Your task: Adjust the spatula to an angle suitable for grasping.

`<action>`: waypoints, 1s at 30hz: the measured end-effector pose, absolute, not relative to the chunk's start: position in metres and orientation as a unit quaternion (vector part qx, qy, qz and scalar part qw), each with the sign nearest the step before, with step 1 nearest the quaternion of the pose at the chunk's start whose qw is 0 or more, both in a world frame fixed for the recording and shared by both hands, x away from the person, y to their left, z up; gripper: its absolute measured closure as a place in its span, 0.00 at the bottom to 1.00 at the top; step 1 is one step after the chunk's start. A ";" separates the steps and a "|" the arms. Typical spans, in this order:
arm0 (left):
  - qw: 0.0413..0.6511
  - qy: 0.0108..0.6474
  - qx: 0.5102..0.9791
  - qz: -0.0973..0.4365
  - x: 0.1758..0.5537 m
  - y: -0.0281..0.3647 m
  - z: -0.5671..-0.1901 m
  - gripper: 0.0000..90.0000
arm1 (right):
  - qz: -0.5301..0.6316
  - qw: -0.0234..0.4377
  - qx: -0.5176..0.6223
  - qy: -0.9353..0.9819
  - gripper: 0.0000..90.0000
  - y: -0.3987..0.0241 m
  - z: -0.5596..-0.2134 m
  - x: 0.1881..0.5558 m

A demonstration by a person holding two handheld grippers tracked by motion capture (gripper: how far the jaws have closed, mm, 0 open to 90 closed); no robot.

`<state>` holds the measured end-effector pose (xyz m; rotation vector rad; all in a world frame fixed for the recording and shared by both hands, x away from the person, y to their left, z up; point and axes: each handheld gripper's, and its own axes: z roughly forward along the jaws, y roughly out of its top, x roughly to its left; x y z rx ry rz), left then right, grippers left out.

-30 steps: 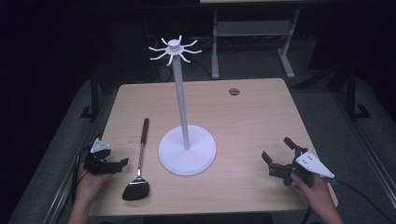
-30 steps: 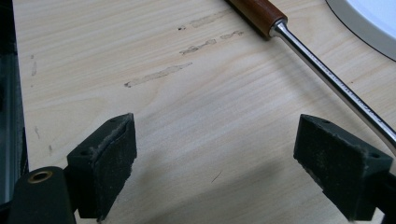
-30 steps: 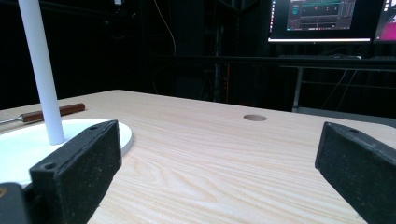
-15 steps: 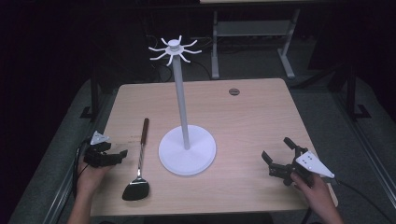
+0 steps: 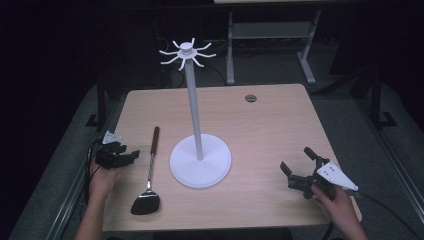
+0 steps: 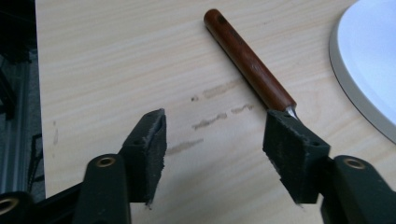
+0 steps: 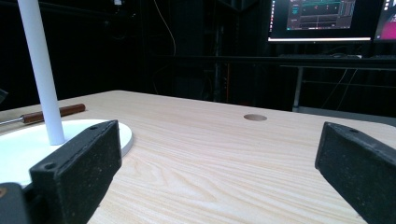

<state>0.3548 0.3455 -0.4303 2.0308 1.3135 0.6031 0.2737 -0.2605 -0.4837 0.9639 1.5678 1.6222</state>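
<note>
A spatula (image 5: 150, 170) with a brown wooden handle and a black head lies on the table's left part, handle pointing away from the person. My left gripper (image 5: 129, 157) hovers just left of its shaft, open. Its jaws have just been closing, with bare wood between them. In the left gripper view (image 6: 215, 126) the handle (image 6: 247, 60) ends at the right pad (image 6: 292, 149). A white stand (image 5: 194, 110) with a round base and a crown of hooks rises at the table's middle. My right gripper (image 5: 296, 159) rests open near the front right.
The wooden table (image 5: 270, 130) has a round cable hole (image 5: 250, 98) at the back right. The stand's base (image 6: 369, 60) lies close to the right of the spatula. Monitors (image 7: 322, 18) and a metal frame stand in the dark beyond the table.
The left gripper has moved a little away from the person along the spatula's shaft, and its jaws stand narrower. The right gripper has kept still.
</note>
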 end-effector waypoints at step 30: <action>0.331 0.490 0.786 0.181 0.407 0.326 -0.439 1.00 | 0.624 0.336 0.370 0.601 0.00 -0.261 -0.484 0.274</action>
